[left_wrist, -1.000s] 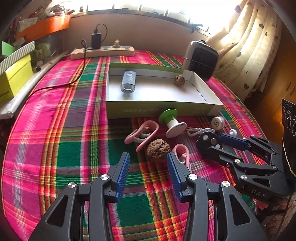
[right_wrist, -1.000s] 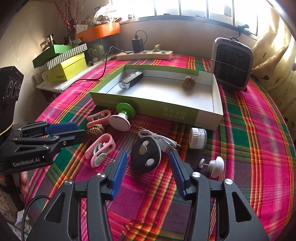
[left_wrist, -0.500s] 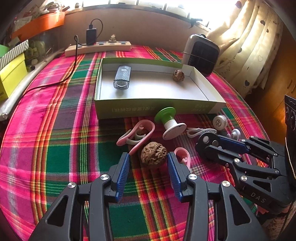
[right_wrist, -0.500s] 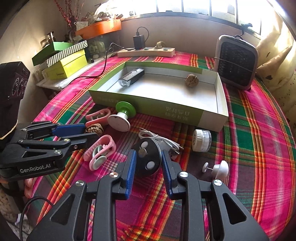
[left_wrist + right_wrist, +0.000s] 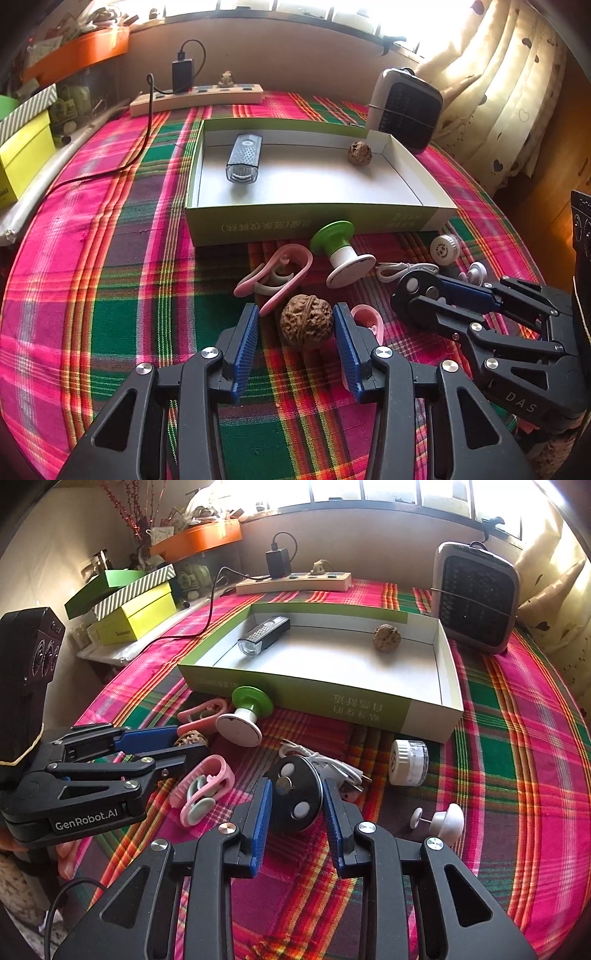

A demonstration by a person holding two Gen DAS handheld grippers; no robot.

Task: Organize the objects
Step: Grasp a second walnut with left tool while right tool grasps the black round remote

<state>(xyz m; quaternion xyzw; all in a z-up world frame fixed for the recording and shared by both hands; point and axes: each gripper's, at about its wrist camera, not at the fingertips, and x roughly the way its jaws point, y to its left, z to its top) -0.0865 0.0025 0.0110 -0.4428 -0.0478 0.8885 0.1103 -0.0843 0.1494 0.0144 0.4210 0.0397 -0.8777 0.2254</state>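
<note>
A brown walnut [image 5: 306,325] lies on the plaid cloth between the blue pads of my left gripper [image 5: 296,311]. Its jaws are closing; the right pad is at the shell and a gap remains on the left. My right gripper [image 5: 297,786] is shut on a black round disc [image 5: 295,794] with white buttons; the disc [image 5: 417,288] also shows in the left wrist view. The green-and-white box [image 5: 314,221] behind holds a bike light [image 5: 243,158] and a second walnut [image 5: 359,153].
In front of the box lie two pink clips [image 5: 280,273] [image 5: 203,790], a green-and-white spool [image 5: 343,251], a white cable [image 5: 325,766], a small white jar [image 5: 408,762] and a white pin knob [image 5: 443,819]. A heater [image 5: 476,598], a power strip [image 5: 199,98] and stacked boxes [image 5: 136,609] stand behind.
My left gripper moved forward until the walnut came between its pads, which have narrowed a little. My right gripper shut on the black disc.
</note>
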